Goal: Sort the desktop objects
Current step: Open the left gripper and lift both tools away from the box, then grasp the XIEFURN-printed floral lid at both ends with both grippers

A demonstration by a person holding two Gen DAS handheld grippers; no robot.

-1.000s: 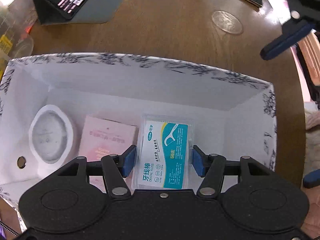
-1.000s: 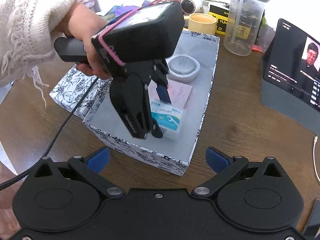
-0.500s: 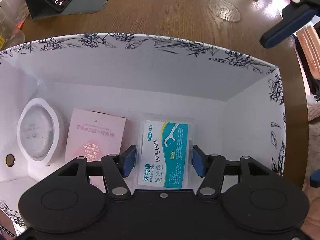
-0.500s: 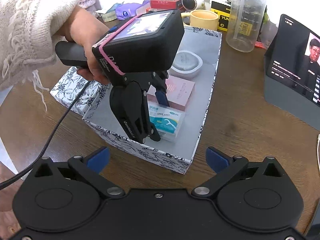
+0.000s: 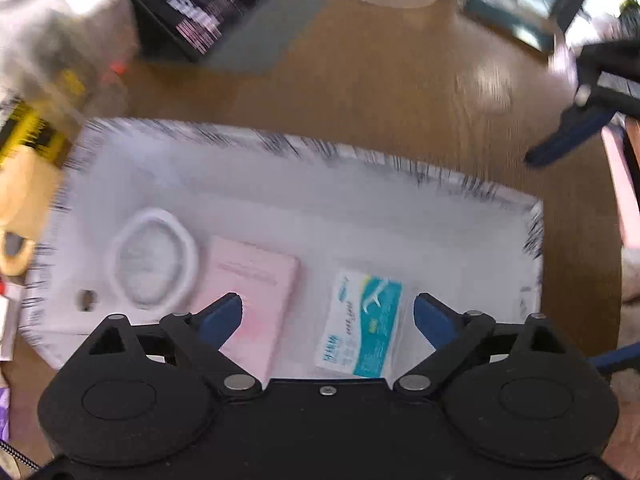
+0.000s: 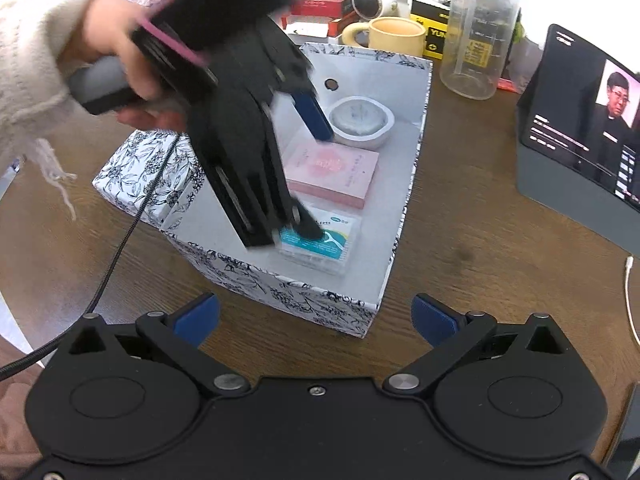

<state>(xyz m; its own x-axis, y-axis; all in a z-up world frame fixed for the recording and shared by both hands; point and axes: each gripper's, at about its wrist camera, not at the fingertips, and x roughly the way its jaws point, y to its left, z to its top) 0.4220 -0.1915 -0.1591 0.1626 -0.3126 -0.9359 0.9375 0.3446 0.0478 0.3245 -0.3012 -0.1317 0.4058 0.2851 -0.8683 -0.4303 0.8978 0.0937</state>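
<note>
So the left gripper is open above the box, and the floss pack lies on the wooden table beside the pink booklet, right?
Not quite. The floss pack lies inside the box, not on the table. The right wrist view shows it on the box floor beside the pink booklet. The rest holds: the left gripper is open above the box.

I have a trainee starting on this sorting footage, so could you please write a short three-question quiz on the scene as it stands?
1. True or false: the left gripper is clamped on the dental floss pack.
2. Which item in the patterned box lies between the white round dish and the floss pack? A. pink booklet B. yellow mug C. clear jar
3. What does the right gripper hold?

Key: 1 false; 2 A; 3 nothing, it is open.
</note>
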